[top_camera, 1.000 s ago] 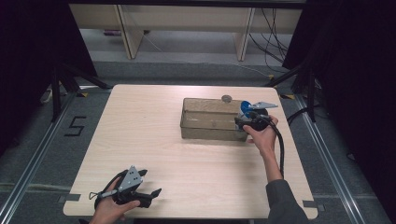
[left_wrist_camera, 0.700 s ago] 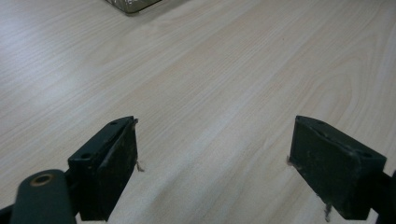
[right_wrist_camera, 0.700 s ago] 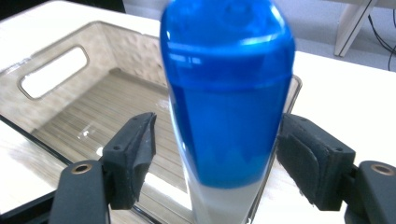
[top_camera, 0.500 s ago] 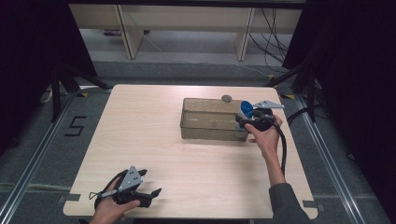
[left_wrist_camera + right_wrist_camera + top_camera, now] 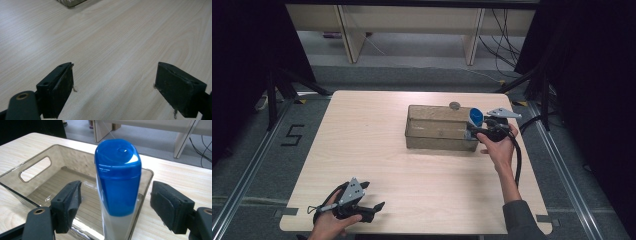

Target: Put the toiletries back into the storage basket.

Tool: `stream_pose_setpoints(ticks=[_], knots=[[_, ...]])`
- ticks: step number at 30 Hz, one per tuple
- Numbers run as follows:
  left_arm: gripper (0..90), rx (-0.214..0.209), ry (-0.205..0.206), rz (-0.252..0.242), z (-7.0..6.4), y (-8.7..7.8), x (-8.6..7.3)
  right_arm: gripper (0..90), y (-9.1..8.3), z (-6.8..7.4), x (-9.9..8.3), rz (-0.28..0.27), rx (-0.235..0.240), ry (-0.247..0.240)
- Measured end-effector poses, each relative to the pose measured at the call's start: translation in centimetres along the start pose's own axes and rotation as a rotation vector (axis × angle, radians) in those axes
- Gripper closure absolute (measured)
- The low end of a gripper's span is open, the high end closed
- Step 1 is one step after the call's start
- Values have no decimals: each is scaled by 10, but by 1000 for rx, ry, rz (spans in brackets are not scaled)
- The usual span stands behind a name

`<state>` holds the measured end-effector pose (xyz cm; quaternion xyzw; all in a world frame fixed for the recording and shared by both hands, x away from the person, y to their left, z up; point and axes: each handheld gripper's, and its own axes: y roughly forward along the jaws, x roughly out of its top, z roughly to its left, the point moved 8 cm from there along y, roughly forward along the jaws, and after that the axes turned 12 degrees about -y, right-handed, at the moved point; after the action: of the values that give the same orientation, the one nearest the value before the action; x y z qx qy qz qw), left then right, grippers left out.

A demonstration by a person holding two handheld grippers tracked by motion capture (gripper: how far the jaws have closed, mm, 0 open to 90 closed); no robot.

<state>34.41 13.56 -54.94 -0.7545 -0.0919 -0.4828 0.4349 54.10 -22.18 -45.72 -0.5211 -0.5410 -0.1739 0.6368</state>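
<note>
On the light wood surface [image 5: 377, 145] almost nothing has moved over the last second: right hand [image 5: 499, 150] holds the same spot at the right end of the bin, blue cap sits a touch lower than before, left side unchanged.

Clear brownish plastic bin [image 5: 437, 142] with cut-out handles stands right of centre, empty inside as far as the right gripper view shows.

Bottle [image 5: 117, 177], white body and blue flip cap, stands upright at the bin's right-end corner. Cannot tell if its base is inside the wall or just outside it.

Right tool [image 5: 115, 205] is spread, one jaw on each side of the bottle, neither pad touching. Judgement: either freshly let go or lined up to pinch; the small drop of the cap hints at set-down.

Left tool [image 5: 372, 202] rests at the near left edge, spread, nothing between the jaws, well apart from the bin.

Small grey round thing [image 5: 454, 105] lies just beyond the bin's far wall, too small to name.

Obstacle: bin wall and rim sit close to the left-side jaw, so closing low could catch it.
</note>
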Motion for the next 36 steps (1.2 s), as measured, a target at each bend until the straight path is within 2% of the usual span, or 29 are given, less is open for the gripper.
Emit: stream_pose_setpoints(ticks=[2, 3, 4, 5, 6, 7, 9, 10, 11, 12, 14, 15, 16, 17, 18, 19, 20, 21, 23, 24, 25, 28, 29, 31, 34, 35, 36], knots=[[147, 1, 0, 1, 0, 0, 0, 259, -2, 1, 0, 0, 5, 9], [147, 6, 2, 5, 1, 0, 0, 259, -3, -2, 1, -2, -5, -24], [147, 7, 5, 7, 1, 0, 0, 259, -4, 0, 1, -2, 0, 9], [147, 1, 1, 1, 0, 0, 0, 259, -5, -3, 1, -3, -12, -18], [147, -1, -4, -4, 0, 0, 0, 258, -6, 0, 1, -8, 2, 11], [147, -6, -4, -5, 0, 0, 0, 257, -8, -3, 1, -14, -15, -22], [147, 1, -3, -3, 0, 0, 0, 256, -8, -2, 1, -16, -10, -24], [147, 0, -2, -3, 0, 0, 0, 255, -10, 1, 0, -5, -4, 3], [147, -6, -3, -5, 0, 0, 0, 253, -10, -2, 0, -17, -13, -23], [147, -1, -4, -7, 0, 0, 1, 253, -9, -1, 0, -22, -1, -13], [147, 2, -1, 2, 0, 0, 0, 251, -10, -3, 0, -31, -15, -29], [147, 6, 7, 8, 1, 0, -1, 250, -12, 1, 0, -14, -2, 13], [147, -3, 2, 1, 0, 1, 0, 250, -13, 0, 0, -12, -7, 7], [147, 8, 28, 18, 2, -1, -1, 250, -13, 0, 1, -22, -12, 3], [147, 12, 28, 19, 2, -1, -1, 250, -15, 1, 0, -13, -9, 5], [147, 7, 21, 13, 2, -1, 0, 250, -15, 0, 1, -27, 1, -1], [147, -3, -4, -8, -1, 1, 1, 249, -16, 1, 2, -21, -13, 12], [147, 2, 1, 1, 0, 0, 0, 250, -17, -1, 2, -30, -10, -18], [147, 3, 10, 7, 1, 0, 0, 249, -17, -2, 3, -38, -20, -34], [147, 8, 22, 11, 2, 0, -1, 249, -17, 0, 3, -31, -10, -19], [147, 0, 1, 2, 0, 0, 0, 249, -18, 3, 3, -26, -1, -2], [147, 2, -1, 1, 1, 0, 0, 248, -19, 5, 5, -47, 6, -30], [147, 2, -2, 1, 0, 0, 0, 248, -20, 7, 5, -38, 2, -18], [147, -2, 0, 2, 0, 0, 0, 248, -20, 7, 6, -46, 2, -37], [147, 10, 26, 15, 2, 0, -1, 248, -22, 9, 5, -30, -9, -49], [147, -3, -1, -1, -1, 0, 0, 248, -23, 10, 6, -39, -10, -30], [147, -2, 1, 1, 0, 0, 0, 248, -24, 10, 7, -42, -3, -25]])
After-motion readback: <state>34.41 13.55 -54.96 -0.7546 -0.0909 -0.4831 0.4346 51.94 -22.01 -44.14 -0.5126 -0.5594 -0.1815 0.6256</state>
